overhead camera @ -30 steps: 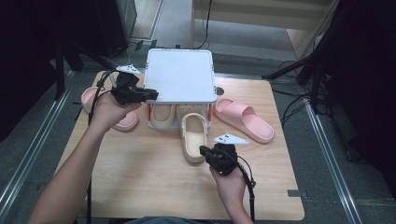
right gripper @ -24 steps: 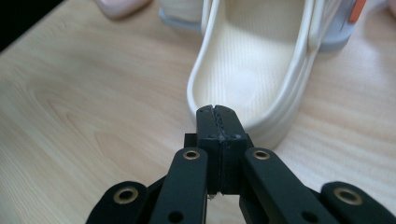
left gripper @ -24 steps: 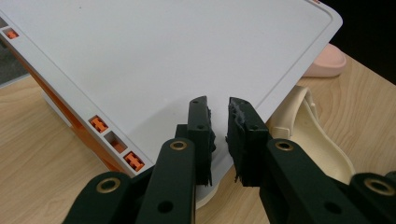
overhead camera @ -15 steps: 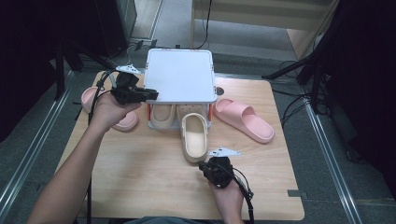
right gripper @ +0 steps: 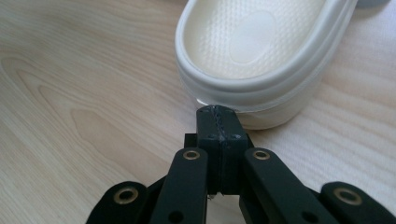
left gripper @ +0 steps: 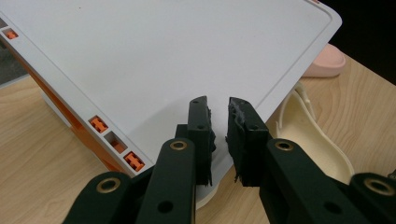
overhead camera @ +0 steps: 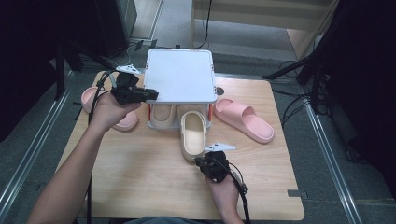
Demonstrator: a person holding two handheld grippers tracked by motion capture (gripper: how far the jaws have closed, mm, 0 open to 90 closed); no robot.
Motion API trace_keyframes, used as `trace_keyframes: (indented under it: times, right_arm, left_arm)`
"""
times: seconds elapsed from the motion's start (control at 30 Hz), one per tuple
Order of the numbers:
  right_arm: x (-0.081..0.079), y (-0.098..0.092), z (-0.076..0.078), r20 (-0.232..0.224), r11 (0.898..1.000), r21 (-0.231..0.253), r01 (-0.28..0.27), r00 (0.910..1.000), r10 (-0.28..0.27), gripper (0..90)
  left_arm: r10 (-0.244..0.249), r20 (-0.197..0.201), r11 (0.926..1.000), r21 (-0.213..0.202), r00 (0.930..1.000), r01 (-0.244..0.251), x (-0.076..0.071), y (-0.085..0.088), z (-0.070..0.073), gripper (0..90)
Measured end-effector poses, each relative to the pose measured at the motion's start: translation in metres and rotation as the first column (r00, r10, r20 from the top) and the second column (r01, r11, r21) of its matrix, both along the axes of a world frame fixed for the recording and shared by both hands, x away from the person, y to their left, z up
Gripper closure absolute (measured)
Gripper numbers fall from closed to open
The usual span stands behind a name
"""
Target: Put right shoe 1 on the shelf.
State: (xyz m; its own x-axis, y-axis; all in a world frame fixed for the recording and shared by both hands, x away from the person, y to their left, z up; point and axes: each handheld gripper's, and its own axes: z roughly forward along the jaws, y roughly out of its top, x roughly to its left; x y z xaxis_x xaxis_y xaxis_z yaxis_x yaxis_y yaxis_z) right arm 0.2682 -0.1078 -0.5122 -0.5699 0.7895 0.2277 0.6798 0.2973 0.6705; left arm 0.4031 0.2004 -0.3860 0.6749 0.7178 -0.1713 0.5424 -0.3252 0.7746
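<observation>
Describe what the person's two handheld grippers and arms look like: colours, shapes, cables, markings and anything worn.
Both the left gripper and the right gripper are black, each with two flat jaws on linked bars joined by brass-coloured rivets. The pads look rough and frayed at the edges. A grey three-cornered plate tops each gripper, and a black cable trails back from it. The forearms are bare, no sleeves showing.

a lab or test room, set up for recording

a bare wooden table (overhead camera: 140, 186) stands on grey floor, with dark stands (overhead camera: 322, 65) and loose cables (overhead camera: 294, 105) around it.
</observation>
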Motion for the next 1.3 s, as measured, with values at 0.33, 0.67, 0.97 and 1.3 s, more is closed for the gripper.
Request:
trace_keyframes:
  times: [0.33, 0.67, 0.97, 1.3]
  right_arm:
    - [0.023, 0.01, 0.009, 0.023, 1.0, -0.007, -0.012, 0.9997, 0.012, 90.0]
    - [0.052, 0.019, 0.009, 0.038, 1.0, 0.003, 0.007, 0.9993, -0.007, 90.0]
    - [0.078, 0.021, 0.012, 0.039, 0.999, -0.004, 0.039, 0.9985, -0.039, 88.8]
    - [0.096, 0.026, 0.009, 0.056, 0.999, -0.012, 0.05, 0.9972, -0.05, 90.0]
  left_arm:
    - [0.0, -0.001, 1.0, -0.002, 1.0, 0.0, 0.0, 0.0, 0.0, 79.2]
    - [0.0, -0.001, 1.0, -0.003, 1.0, 0.0, 0.0, 0.0, 0.0, 79.3]
    - [-0.002, -0.007, 1.0, -0.007, 1.0, 0.001, 0.001, 0.001, 0.0, 79.3]
    - [-0.003, -0.013, 0.9999, -0.013, 0.9999, 0.003, 0.001, 0.002, 0.0, 79.2]
